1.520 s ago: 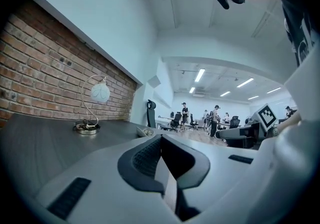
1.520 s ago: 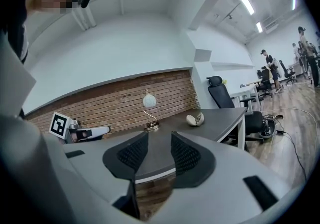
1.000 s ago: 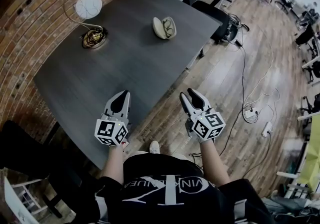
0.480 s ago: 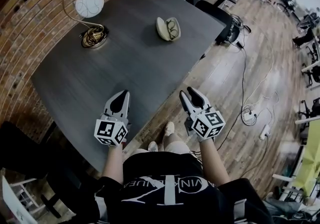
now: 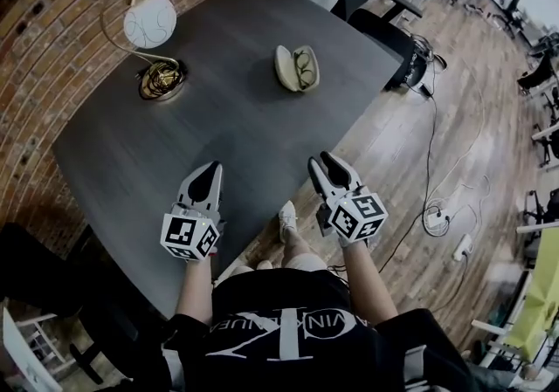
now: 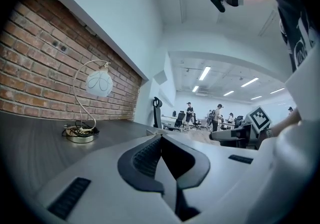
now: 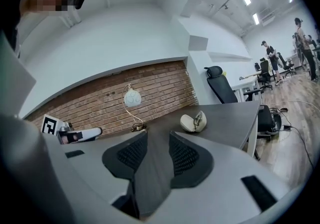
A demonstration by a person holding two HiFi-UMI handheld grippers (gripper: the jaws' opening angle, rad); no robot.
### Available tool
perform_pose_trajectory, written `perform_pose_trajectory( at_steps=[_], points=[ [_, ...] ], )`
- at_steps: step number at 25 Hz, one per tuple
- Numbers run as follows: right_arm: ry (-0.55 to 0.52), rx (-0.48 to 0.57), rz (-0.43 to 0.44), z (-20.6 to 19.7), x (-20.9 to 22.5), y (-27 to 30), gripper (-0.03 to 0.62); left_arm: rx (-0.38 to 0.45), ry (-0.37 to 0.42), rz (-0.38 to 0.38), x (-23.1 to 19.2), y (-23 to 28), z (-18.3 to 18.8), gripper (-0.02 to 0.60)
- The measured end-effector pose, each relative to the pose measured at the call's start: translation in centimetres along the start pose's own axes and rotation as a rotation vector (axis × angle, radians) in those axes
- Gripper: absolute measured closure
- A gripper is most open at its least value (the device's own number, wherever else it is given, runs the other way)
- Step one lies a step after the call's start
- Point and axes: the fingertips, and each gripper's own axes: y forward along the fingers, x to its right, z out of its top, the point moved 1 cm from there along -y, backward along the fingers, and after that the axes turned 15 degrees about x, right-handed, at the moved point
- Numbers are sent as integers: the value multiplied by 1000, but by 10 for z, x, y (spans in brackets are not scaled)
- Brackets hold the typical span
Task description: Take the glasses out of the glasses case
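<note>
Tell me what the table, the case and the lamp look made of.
The table looks like dark wood or laminate, matte, with faint streaks like grain. The case is cream with a smooth shell and a soft sheen, either plastic or leatherette; I can't tell which. The lamp has a white globe, probably frosted glass, with thin lines on it. Its base and thin curved stem look like shiny brass-toned metal.

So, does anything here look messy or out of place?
Nothing much. The case lies open on the table with the glasses inside, and the lamp stands upright. Only the cables trailing loose over the floor look untidy.
</note>
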Motion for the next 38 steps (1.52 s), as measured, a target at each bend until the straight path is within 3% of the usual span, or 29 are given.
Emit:
perform_pose_trajectory(
  at_steps=[17, 29, 38],
  points=[
    [-10, -81, 28, -2, 67, 113, 454, -11, -38, 37, -22, 96, -38, 566],
    [-6, -133, 44, -1, 100, 173, 454, -14, -45, 98, -35, 134, -52, 568],
    [-10, -203, 24, -7, 123, 222, 456, -64, -24, 126, -44, 162, -65, 568]
  ],
)
